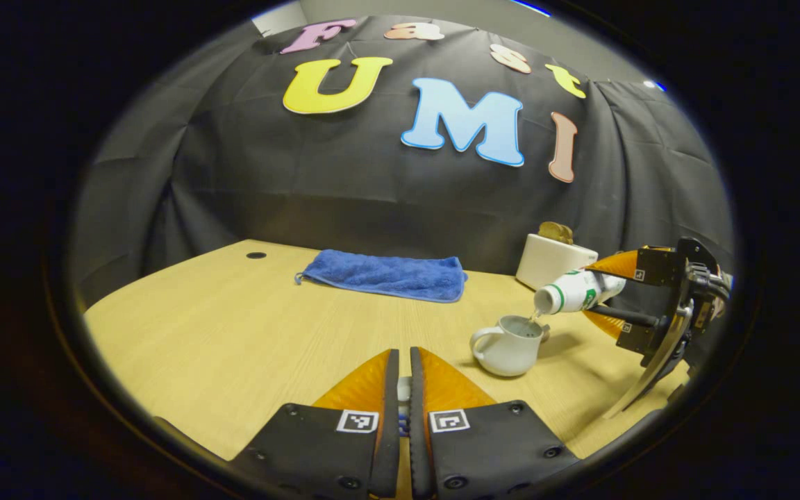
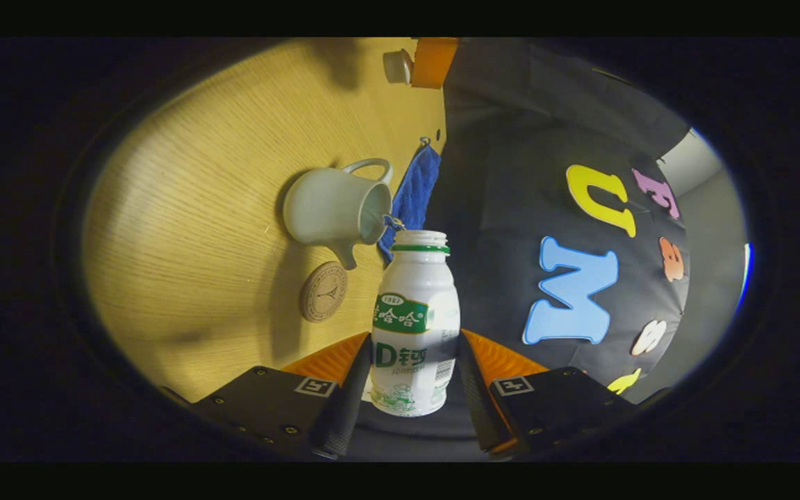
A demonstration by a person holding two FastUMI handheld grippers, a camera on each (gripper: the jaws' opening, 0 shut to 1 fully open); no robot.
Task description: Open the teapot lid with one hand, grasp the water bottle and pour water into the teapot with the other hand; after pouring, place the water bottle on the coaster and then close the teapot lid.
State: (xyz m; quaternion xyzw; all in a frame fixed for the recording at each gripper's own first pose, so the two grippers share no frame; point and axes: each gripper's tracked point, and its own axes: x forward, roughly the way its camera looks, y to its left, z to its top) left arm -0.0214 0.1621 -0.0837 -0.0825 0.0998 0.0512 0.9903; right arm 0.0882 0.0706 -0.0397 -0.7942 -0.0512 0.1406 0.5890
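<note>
The white teapot (image 1: 509, 345) stands open on the wooden table (image 1: 233, 326). My right gripper (image 2: 414, 340) is shut on the white water bottle (image 2: 414, 305) and holds it tipped sideways. In the left gripper view that bottle (image 1: 580, 292) has its mouth just above the pot's rim, and a thin stream of water falls in. My left gripper (image 1: 403, 354) hovers left of the pot, shut on the small white teapot lid (image 2: 398, 66), which shows as a sliver between its fingers. A round cork coaster (image 2: 323, 292) lies beside the teapot (image 2: 334, 207).
A blue towel (image 1: 386, 276) lies flat at the back of the table by the black cloth wall. A white toaster-like box (image 1: 553, 258) with bread on top stands at the back right, behind the bottle. A small dark hole (image 1: 255, 255) marks the far left corner.
</note>
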